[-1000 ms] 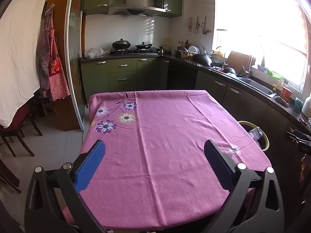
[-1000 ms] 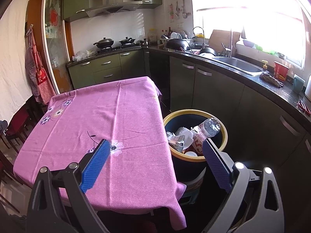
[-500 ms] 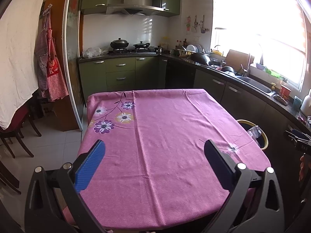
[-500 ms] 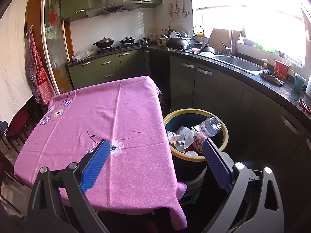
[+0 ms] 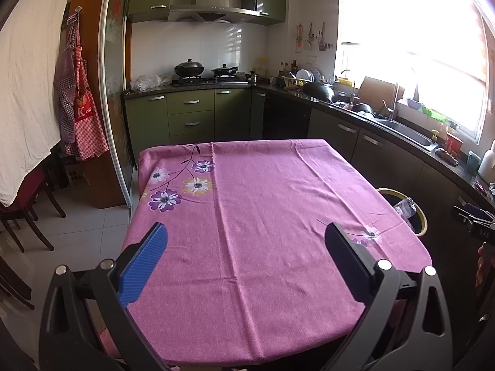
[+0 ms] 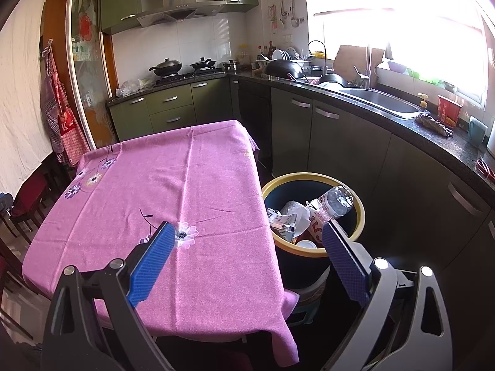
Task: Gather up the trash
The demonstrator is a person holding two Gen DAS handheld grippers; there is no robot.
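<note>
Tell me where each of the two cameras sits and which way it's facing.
Left wrist: on the left gripper, facing across the pink tablecloth toward the stove; open blue-padded fingers show.
Right wrist: on the right gripper, over the table's right edge, facing the trash bin; open fingers show.
Shared: tablecloth, bin, stove, sink counter.

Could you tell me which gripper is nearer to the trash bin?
Right. The right gripper hangs just beside the trash bin; the left gripper sits across the table corner.
</note>
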